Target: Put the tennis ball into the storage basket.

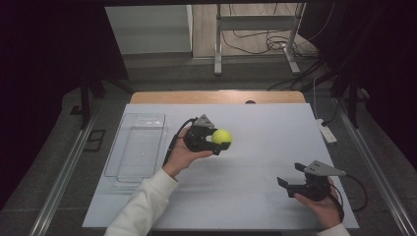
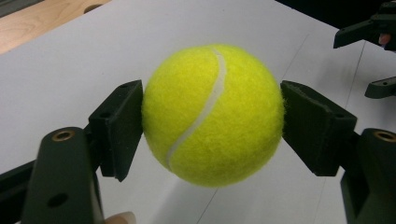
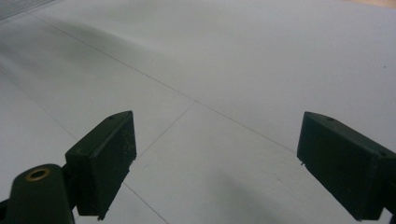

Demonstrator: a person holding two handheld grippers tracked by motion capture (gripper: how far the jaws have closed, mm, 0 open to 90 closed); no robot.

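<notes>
1. The yellow ball (image 2: pixel 212 114) is squeezed between the two pads of the left claw (image 1: pixel 216 139) and is held up above the bench (image 1: pixel 275 137). A shadow is seen under the ball, so it is not touching the bench.
2. The ball is pinched only at its two round sides. If the squeeze is made softer, the ball can be dropped and it can roll away across the bench.
3. The ball is fuzzy and round, so it can slip out forward from the pads if the left claw is tipped or shaken.
4. The right claw (image 1: pixel 293 174) is spread wide and nothing is held in it. It is kept well apart from the ball, off to the side of the left claw. A bump is possible if the two are brought together too fast.
5. A clear tray (image 1: pixel 140 147) is seen on the other side of the left claw, behind the hand. If the ball is dropped there from high up, it can bounce out.
</notes>
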